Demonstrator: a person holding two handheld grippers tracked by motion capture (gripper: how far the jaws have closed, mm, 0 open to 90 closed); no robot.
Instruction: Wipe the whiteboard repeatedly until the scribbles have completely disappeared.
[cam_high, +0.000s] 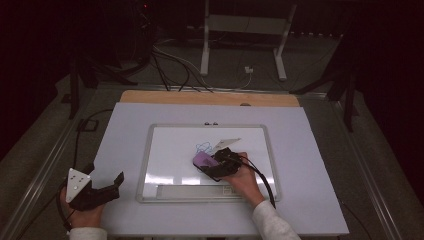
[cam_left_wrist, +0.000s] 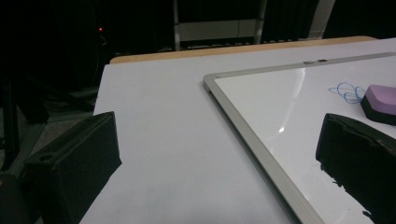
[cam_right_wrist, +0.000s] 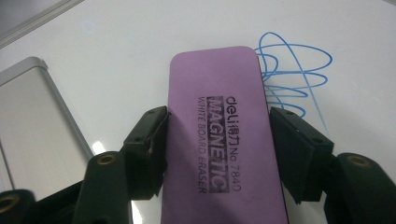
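Observation:
A purple whiteboard eraser (cam_right_wrist: 219, 130) lies flat on the whiteboard (cam_high: 165, 145), its far end at the edge of a blue scribble (cam_right_wrist: 292, 70). My right gripper (cam_right_wrist: 219, 123) is shut on the eraser, one black jaw pressed against each long side. In the high view the right gripper (cam_high: 212, 162) and eraser (cam_high: 205, 159) sit at the board's middle, just below the scribble (cam_high: 203, 147). My left gripper (cam_high: 117, 181) rests open at the table's front left, off the board, with nothing between its jaws. The left gripper view also shows the eraser (cam_left_wrist: 380, 100) beside the scribble (cam_left_wrist: 346, 92).
The whiteboard has a metal frame (cam_left_wrist: 243, 126) and a tray (cam_high: 192, 191) along its near edge. It lies on a white tabletop (cam_high: 120, 130) with a wooden strip (cam_high: 210, 97) at the far edge. Cables and a metal stand (cam_high: 205, 50) stand on the floor beyond.

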